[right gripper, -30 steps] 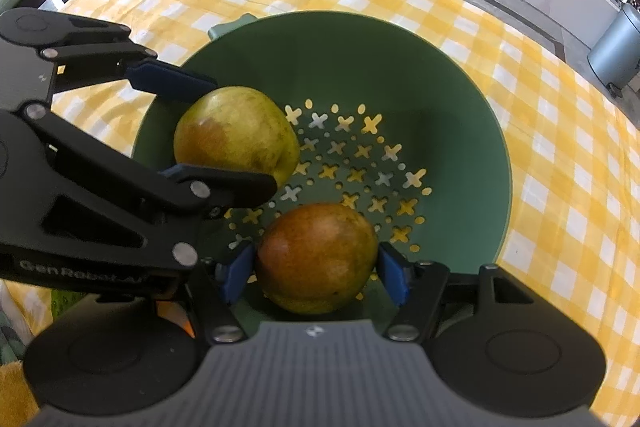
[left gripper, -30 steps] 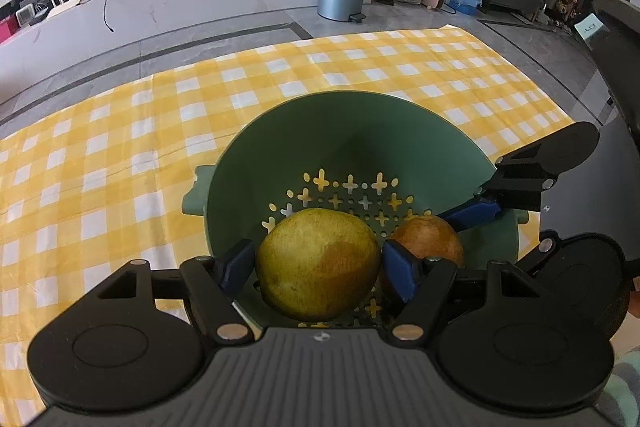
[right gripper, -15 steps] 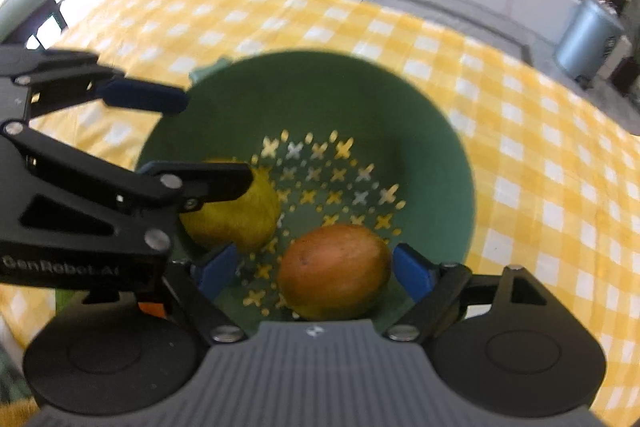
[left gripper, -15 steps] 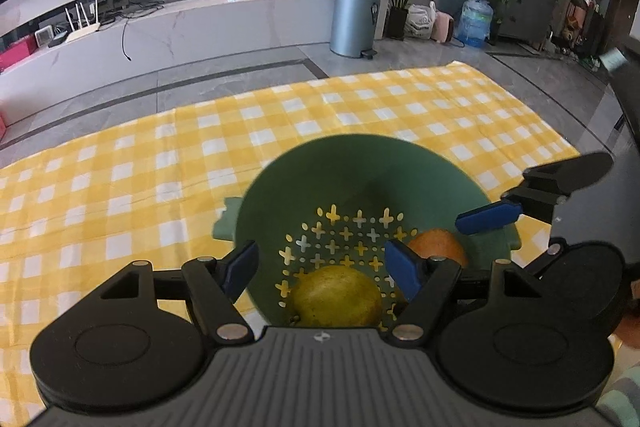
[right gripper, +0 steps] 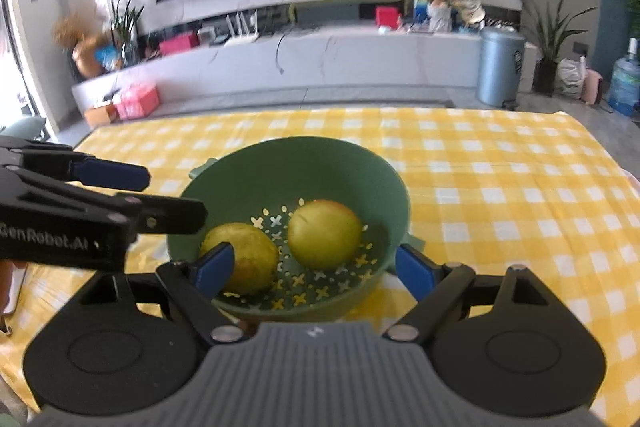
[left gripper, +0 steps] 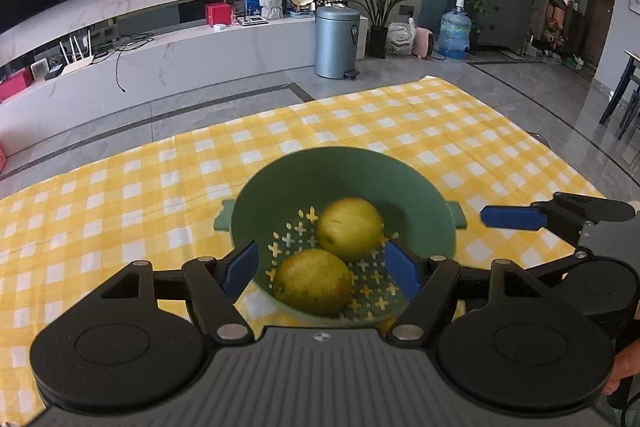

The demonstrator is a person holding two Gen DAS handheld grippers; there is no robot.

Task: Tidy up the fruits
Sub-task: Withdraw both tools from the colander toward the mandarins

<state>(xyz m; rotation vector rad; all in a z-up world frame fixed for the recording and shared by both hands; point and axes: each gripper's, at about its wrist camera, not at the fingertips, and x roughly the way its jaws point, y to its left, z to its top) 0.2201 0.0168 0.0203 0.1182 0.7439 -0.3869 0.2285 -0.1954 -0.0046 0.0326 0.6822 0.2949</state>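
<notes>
Left tool (left gripper: 321, 269): I see its blue pads spread wide, holding nothing, raised short of the bowl.
Right tool (right gripper: 312, 265): my reading is that its jaws have just been opening; nothing between them.
Writing: "GenRobot.AI" on the left tool's side, seen from the right wrist.
Fruits: two yellow-green fruits (left gripper: 313, 282) (left gripper: 351, 229) lie side by side in the green strainer bowl (left gripper: 280, 183).
Worktop: yellow checked cloth (left gripper: 120, 195) under the bowl.

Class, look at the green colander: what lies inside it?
Inside the green colander lie two yellow-green fruits, resting on its perforated floor. The floor directly beneath each fruit is covered.
</notes>
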